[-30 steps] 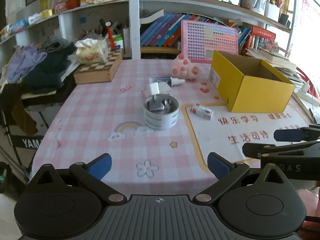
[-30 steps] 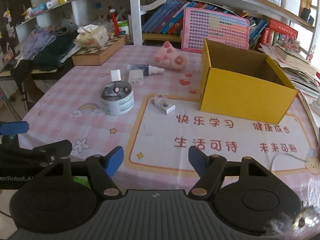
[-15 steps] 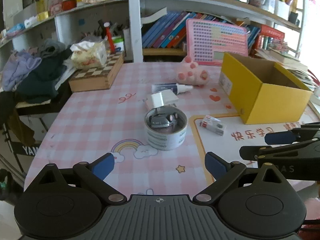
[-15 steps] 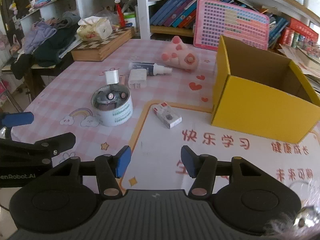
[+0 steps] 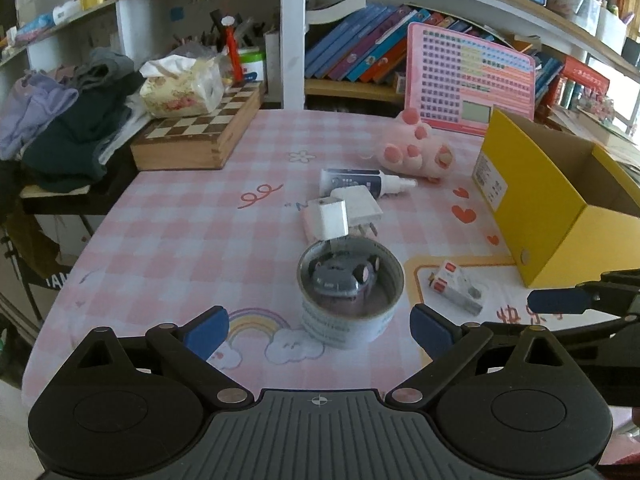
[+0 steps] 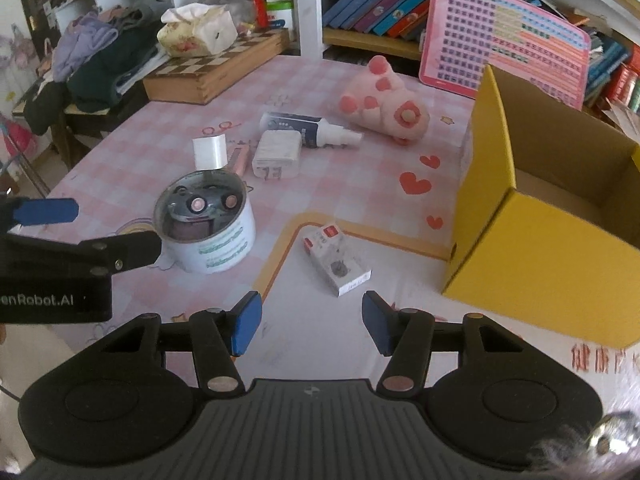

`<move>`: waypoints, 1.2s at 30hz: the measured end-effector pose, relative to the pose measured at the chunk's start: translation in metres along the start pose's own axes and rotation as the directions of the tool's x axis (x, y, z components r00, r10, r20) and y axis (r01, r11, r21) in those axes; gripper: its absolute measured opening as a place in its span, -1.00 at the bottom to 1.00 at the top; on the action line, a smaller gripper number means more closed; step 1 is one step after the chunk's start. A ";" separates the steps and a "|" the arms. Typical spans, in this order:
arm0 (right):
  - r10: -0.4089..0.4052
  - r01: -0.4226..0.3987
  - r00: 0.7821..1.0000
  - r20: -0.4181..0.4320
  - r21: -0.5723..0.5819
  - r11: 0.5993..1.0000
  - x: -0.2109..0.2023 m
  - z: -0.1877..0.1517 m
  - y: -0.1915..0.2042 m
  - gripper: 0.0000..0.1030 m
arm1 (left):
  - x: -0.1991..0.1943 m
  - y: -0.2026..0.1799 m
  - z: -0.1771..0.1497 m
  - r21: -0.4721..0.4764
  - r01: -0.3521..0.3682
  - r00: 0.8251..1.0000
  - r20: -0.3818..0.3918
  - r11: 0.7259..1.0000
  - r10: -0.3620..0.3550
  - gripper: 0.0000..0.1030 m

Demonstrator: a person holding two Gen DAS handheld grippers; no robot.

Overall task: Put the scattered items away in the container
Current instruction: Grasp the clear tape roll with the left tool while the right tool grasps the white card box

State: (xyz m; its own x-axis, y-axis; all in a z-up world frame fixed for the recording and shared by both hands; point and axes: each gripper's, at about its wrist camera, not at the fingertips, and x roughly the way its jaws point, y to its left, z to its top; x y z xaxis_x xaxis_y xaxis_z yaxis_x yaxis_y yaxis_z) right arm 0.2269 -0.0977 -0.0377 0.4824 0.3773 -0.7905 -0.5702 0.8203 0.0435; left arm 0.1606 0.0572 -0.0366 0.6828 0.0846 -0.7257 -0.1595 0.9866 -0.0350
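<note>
An open yellow box (image 5: 548,208) (image 6: 552,216) stands at the right of the pink checked table. Left of it lie a roll of tape (image 5: 350,300) (image 6: 208,224) with a small grey toy car inside, a small red-and-white packet (image 5: 456,288) (image 6: 336,258), a white charger (image 5: 356,206) (image 6: 278,154), a spray bottle (image 5: 364,182) (image 6: 308,128) and a pink paw plush (image 5: 416,152) (image 6: 384,104). My left gripper (image 5: 318,330) is open just short of the tape roll. My right gripper (image 6: 312,324) is open with nothing between its fingers, just short of the packet.
A wooden chessboard box (image 5: 196,136) with a tissue pack (image 5: 182,86) sits at the back left beside piled clothes (image 5: 68,116). Bookshelves (image 5: 360,56) and a pink board (image 5: 472,80) line the back. A white mat with orange border (image 6: 360,300) covers the table's right half.
Both grippers have moved forward over the table toward the items, which look larger and nearer. The right gripper's fingers stand closer together than a second ago.
</note>
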 end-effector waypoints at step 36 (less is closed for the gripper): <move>0.013 -0.030 0.995 -0.104 -0.166 0.986 0.075 0.032 -0.011 0.06 | 0.089 -0.022 0.031 0.087 0.059 0.987 -0.158 0.994 -0.044 0.69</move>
State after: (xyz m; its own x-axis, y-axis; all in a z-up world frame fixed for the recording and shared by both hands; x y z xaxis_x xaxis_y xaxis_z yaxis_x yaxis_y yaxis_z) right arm 0.2908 -0.0651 -0.0778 0.4033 0.3414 -0.8490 -0.6873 0.7256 -0.0347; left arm 0.2471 0.0477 -0.0792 0.5683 0.0176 -0.8226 -0.0561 0.9983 -0.0174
